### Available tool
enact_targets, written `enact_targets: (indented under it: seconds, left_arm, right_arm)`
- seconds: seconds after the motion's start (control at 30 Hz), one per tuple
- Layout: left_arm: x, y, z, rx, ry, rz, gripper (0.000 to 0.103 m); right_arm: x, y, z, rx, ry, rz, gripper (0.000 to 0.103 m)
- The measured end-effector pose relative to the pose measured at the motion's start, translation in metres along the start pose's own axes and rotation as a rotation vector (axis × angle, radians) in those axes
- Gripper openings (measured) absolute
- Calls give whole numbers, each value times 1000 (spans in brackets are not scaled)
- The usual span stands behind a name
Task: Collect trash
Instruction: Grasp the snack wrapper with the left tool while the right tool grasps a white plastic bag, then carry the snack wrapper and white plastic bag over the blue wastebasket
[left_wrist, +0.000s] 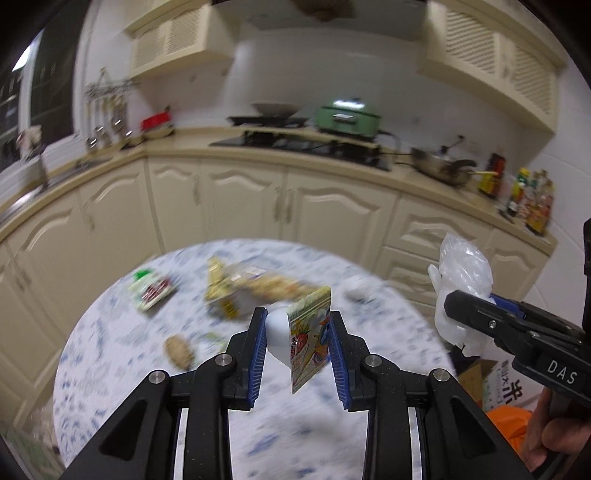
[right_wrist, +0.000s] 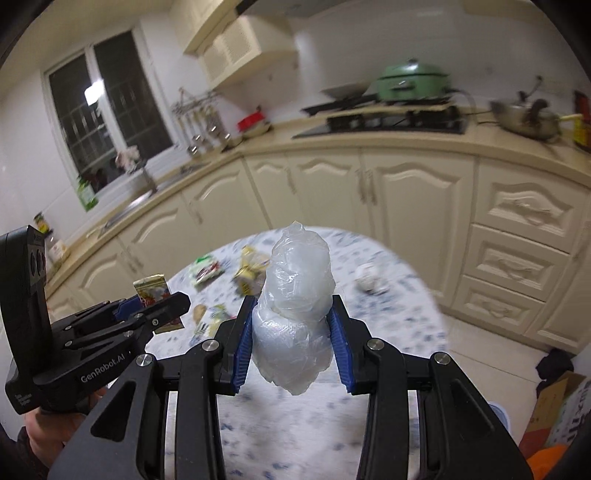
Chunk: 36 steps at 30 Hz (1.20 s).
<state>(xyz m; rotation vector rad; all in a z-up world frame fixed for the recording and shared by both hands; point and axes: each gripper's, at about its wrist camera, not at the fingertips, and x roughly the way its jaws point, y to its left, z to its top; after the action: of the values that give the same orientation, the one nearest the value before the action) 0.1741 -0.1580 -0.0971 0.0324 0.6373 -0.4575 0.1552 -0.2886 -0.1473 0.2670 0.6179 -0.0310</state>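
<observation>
My left gripper (left_wrist: 297, 332) is shut on a small printed drink carton (left_wrist: 308, 339) and holds it above the round patterned table (left_wrist: 288, 424). It also shows at the left of the right wrist view (right_wrist: 162, 306) with the carton (right_wrist: 153, 291). My right gripper (right_wrist: 291, 328) is shut on a crumpled clear plastic bag (right_wrist: 295, 314), held above the table (right_wrist: 295, 424). In the left wrist view that gripper (left_wrist: 476, 306) and bag (left_wrist: 461, 273) are at the right. Several wrappers (left_wrist: 151, 290) (left_wrist: 240, 288) lie on the far part of the table, blurred.
A crumpled white scrap (right_wrist: 367, 278) lies at the table's far right. Cream kitchen cabinets (left_wrist: 332, 210) curve behind the table, with a stove, a green pot (left_wrist: 349, 118) and a wok on the counter. A cardboard box (left_wrist: 491, 380) and something orange stand on the floor at right.
</observation>
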Motion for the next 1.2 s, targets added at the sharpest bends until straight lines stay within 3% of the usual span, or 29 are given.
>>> enact_targets:
  seconds: [0.33, 0.7, 0.93, 1.2]
  left_arm:
    - [10, -94, 18, 134, -28, -177, 28]
    - [51, -175, 25, 252, 27, -337, 28]
    - [89, -214, 33, 311, 90, -396, 28]
    - [165, -276, 27, 387, 236, -420, 28]
  right_arm:
    - [-80, -77, -6, 123, -109, -200, 38]
    - [-132, -154, -33, 252, -121, -376, 38]
    - [-143, -196, -55, 324, -101, -436, 39]
    - [-131, -260, -102, 457, -13, -483, 39]
